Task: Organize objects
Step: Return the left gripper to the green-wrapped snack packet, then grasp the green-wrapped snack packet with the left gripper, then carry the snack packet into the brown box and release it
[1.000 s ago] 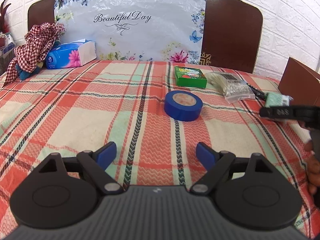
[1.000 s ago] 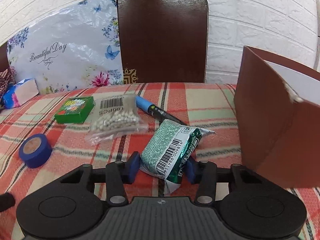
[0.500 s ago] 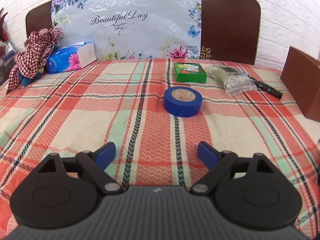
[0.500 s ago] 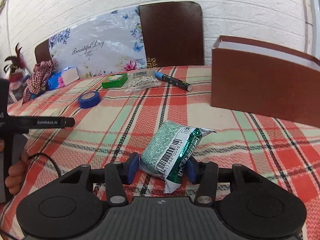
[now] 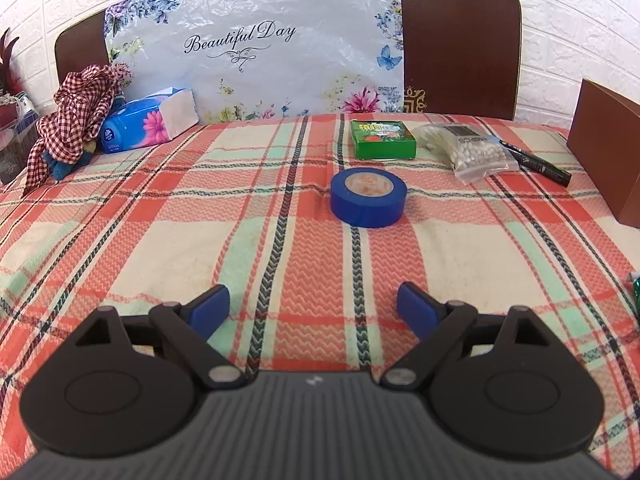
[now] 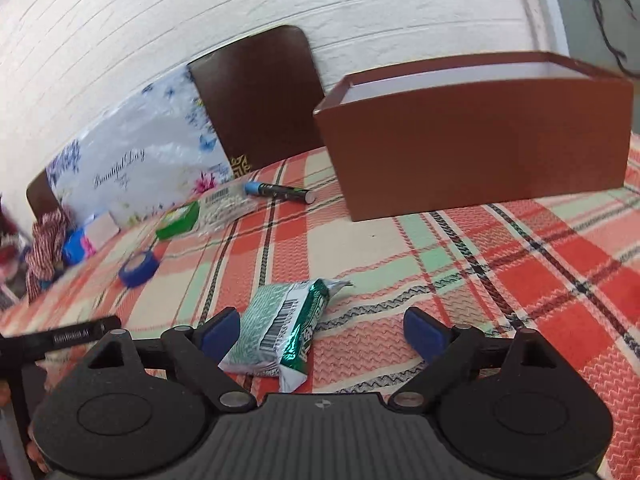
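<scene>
My right gripper (image 6: 322, 330) is open. A green foil packet (image 6: 280, 326) lies on the plaid cloth between its fingers, close to the left finger. An open brown box (image 6: 476, 148) stands beyond it to the right. My left gripper (image 5: 314, 306) is open and empty above the cloth. A blue tape roll (image 5: 368, 197) lies ahead of it, with a green box (image 5: 382, 139), a bag of white beads (image 5: 466, 151) and a black marker (image 5: 536, 162) farther back. All of these also show in the right wrist view, far left.
A blue tissue pack (image 5: 150, 122) and a red checked cloth (image 5: 74, 114) lie at the back left. A floral "Beautiful Day" sheet (image 5: 256, 44) leans on a brown headboard (image 5: 460, 44). The brown box's corner (image 5: 604, 152) stands at the right edge.
My right gripper has opened and let go of the green packet, which now lies on the cloth. The right view has swung and tilted toward the brown box. The left gripper barely moved.
</scene>
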`<state>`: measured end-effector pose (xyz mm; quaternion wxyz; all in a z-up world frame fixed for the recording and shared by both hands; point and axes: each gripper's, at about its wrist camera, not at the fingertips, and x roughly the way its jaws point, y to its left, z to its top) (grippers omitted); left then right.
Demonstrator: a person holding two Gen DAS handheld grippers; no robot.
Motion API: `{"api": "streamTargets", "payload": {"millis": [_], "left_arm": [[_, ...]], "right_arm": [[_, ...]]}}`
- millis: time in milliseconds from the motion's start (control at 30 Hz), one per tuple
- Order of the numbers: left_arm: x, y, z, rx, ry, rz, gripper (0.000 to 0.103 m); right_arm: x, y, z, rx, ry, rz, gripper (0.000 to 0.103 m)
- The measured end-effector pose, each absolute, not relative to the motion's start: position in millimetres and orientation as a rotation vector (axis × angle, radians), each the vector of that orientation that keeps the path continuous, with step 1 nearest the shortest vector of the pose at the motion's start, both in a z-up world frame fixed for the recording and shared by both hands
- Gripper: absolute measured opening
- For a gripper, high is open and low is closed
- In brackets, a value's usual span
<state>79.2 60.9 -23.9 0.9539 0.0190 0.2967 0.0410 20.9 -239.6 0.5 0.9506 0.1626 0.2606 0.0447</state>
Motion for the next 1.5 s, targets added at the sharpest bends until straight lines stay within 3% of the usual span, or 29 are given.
{"api": "streamTargets", "payload": {"millis": [600,733,933,1033,1100,1133,1167,1267,1500], "left_arm": [[74.4,48.0,-15.8,0.061,0.663,0.047,0.090],[63.7,12.4,2.0,-0.004,0.731,-0.180,0.083],[68.2,-58.8,34.6,-0.066,0.769,-0.486,0.085],[80.5,-91.9,27.0,-0.039,0.838,-0.550,0.088],[86.0,-108.8,16.2,-0.011,0.864,-0.555,0.076],[90.0,-114.2,8.0,0.000,0.895,-0.569,0.054],[90.2,-117.5,1.7,0.015,0.900,-0.561,0.050],[85.9,-124.4,9.6,0.067,0.859,-0.550,0.046],[100.1,-154.6,82.1,0.118,0.639,-0.605,0.046]], "right_arm": [[9.1,-237.8,4.5,0.247,0.570,0.154,0.091],[-0.5,-236.0,5.4,0.168,0.587,0.195,0.091],[8.4,-217.4,8.4,-0.003,0.614,0.204,0.089],[22.1,-208.5,7.0,-0.084,0.628,0.212,0.082],[30.4,-204.3,4.4,-0.102,0.630,0.234,0.069],[32.5,-202.3,4.3,-0.110,0.622,0.244,0.063],[33.4,-200.3,4.8,-0.118,0.617,0.263,0.051],[30.2,-203.6,7.4,-0.111,0.576,0.253,0.048],[29.0,-227.1,47.2,-0.132,0.271,0.122,0.049]]}}
